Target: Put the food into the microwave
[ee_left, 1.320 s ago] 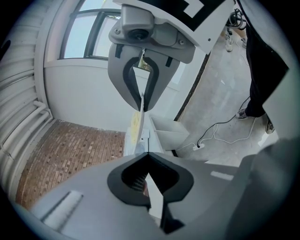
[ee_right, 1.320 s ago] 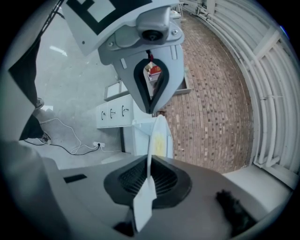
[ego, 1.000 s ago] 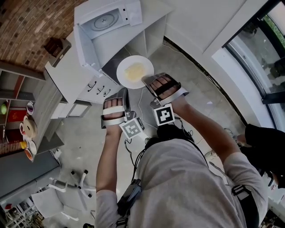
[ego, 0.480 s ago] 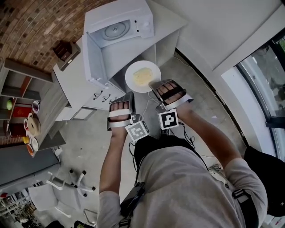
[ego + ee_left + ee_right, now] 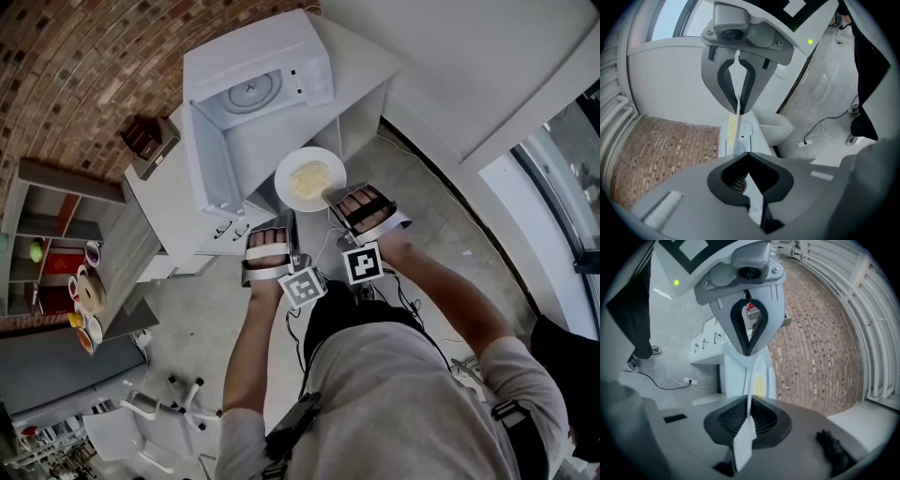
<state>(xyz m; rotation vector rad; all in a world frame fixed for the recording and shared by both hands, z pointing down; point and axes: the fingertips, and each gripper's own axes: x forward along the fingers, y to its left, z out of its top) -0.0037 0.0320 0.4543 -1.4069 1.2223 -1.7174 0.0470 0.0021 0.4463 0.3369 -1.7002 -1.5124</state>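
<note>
Closer to microwave (image 5: 258, 89): plate (image 5: 284, 170), rim pinched by left tongs (image 5: 739, 110), right tongs (image 5: 748, 352); food (image 5: 309, 178) indistinct

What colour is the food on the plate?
Pale yellow food on a white plate; best in the head view.

Soft, even daylight; heavy fisheye warp (black corners) in both gripper views.

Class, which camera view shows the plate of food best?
The head view: the plate appears as a round disc with yellow food on it. Both gripper views catch it only edge-on, a thin sliver between the jaws.
</note>
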